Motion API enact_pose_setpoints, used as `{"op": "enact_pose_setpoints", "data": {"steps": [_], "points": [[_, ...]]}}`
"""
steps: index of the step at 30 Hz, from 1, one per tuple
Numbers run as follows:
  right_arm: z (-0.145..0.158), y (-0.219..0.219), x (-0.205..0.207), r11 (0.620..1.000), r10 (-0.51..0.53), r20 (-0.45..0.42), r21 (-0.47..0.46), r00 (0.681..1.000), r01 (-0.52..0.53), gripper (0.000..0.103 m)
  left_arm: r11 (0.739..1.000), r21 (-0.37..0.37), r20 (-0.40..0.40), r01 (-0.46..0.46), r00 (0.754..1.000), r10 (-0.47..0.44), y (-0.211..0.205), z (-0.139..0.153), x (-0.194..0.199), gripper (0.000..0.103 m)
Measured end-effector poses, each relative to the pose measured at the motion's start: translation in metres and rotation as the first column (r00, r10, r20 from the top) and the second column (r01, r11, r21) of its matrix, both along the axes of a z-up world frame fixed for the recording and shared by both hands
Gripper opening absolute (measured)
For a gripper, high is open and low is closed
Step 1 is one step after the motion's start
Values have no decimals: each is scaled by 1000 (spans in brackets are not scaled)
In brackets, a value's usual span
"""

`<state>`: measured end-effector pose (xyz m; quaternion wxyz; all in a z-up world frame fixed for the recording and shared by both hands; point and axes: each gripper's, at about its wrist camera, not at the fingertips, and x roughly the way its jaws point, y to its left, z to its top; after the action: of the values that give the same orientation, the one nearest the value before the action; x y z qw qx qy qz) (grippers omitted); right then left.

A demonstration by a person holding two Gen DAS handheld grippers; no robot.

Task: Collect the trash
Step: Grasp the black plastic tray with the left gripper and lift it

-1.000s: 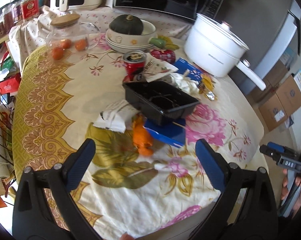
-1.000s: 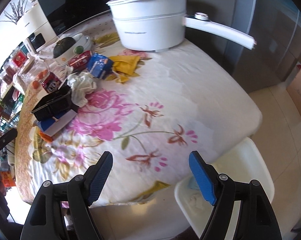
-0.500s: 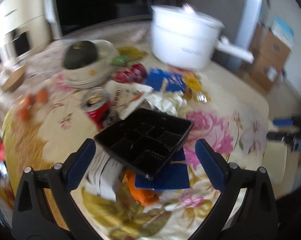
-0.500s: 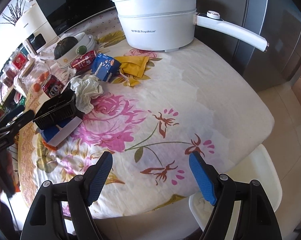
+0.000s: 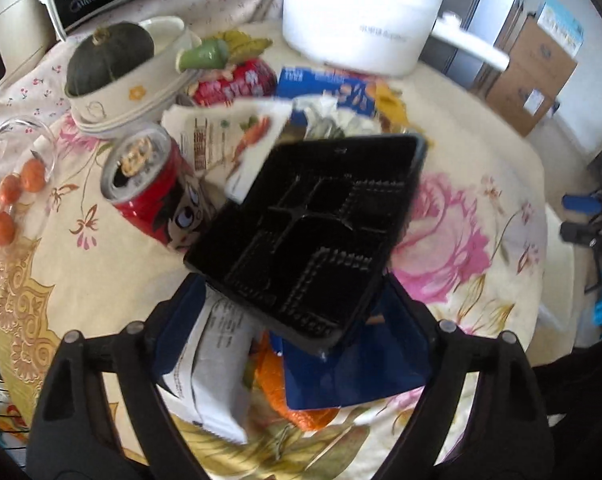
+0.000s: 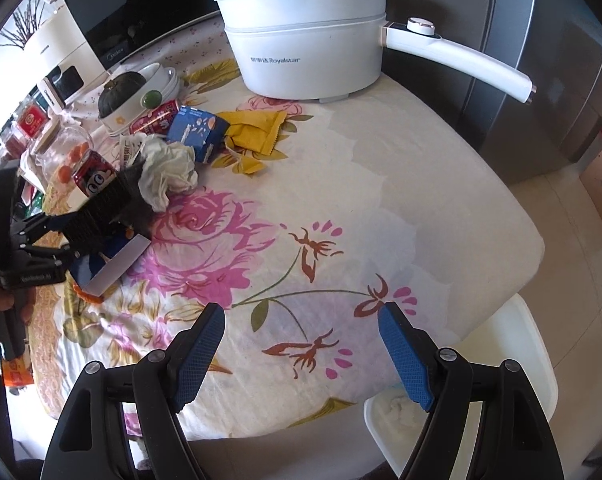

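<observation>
A black compartment tray rests tilted on a blue box, amid a red can, a white packet and an orange wrapper. My left gripper is closing, its blue pads on either side of the tray's near corner, not clearly pressing. The right wrist view shows that left gripper at the tray, with crumpled paper, a blue carton and a yellow wrapper beyond. My right gripper hangs open and empty over the table's near edge.
A white electric pot with a long handle stands at the back. Stacked bowls holding a dark squash and a glass jar of oranges sit far left. A white bin is below the table edge. Cardboard boxes stand on the floor.
My left gripper has come down and forward to the black tray, rolling as it went, and its jaws have narrowed around it. The right gripper has stayed put.
</observation>
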<state>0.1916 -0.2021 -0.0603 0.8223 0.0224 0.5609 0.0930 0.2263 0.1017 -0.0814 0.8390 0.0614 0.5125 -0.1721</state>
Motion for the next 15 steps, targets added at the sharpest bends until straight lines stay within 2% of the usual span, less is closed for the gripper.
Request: {"op": "enact_pose_setpoints", "data": {"steps": [4,6,9,15], "points": [[0,0,1,1000,0,2,-4,1000,0,81,1000,-3,31,17,999,-17,-3,9,-4,85],[0,0,1,1000,2,0,-3,1000,-2,81,999,-28,44,38,998,-37,-6,16,-8,85],[-2,-1,1,1000,4,-3,-6,1000,-4,81,995,-41,30,89,996,-88,-12,24,-7,87],[-3,-4,1,1000,2,-4,-8,1000,-2,81,990,36,-21,137,990,-136,-31,19,6,87]]}}
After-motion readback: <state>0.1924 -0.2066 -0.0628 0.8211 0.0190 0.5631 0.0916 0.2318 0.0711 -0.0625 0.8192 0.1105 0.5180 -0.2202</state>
